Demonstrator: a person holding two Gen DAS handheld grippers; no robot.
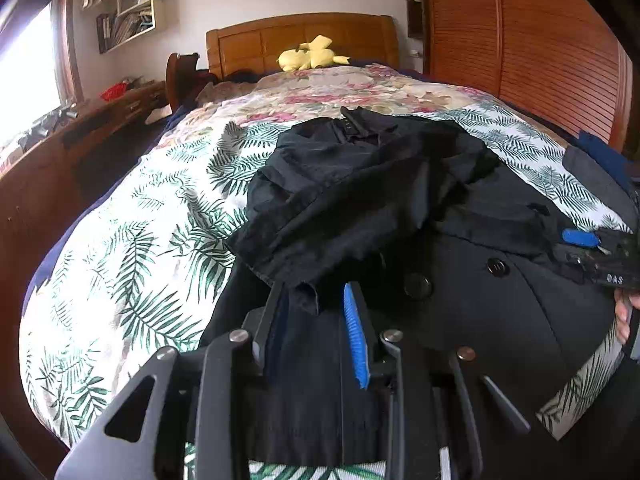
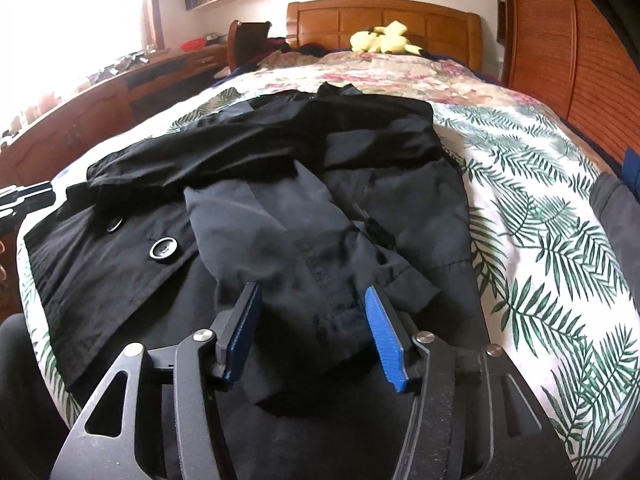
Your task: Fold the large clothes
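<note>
Coat: a black coat (image 2: 280, 184) lies spread on the bed (image 2: 540, 208), partly folded over itself, filling the middle of both views.
Buttons: two large dark buttons (image 2: 163, 249) show on the flap at 9 o'clock in the right wrist view.
Left hand-held gripper (image 1: 316, 312): at 6 o'clock in its own view, jaws a little apart, a fold of black cloth hanging between the blue pads (image 1: 354, 332); whether they press on it I cannot tell.
Right hand-held gripper (image 2: 312, 328): jaws well apart, low over a rumpled fold of the coat, pads not pressing it.
Toy: a yellow plush toy (image 1: 310, 56) lies at 12 o'clock against the wooden headboard (image 1: 300, 36).
Wardrobe: slatted wooden doors (image 1: 540, 40) at 2 o'clock.
</note>
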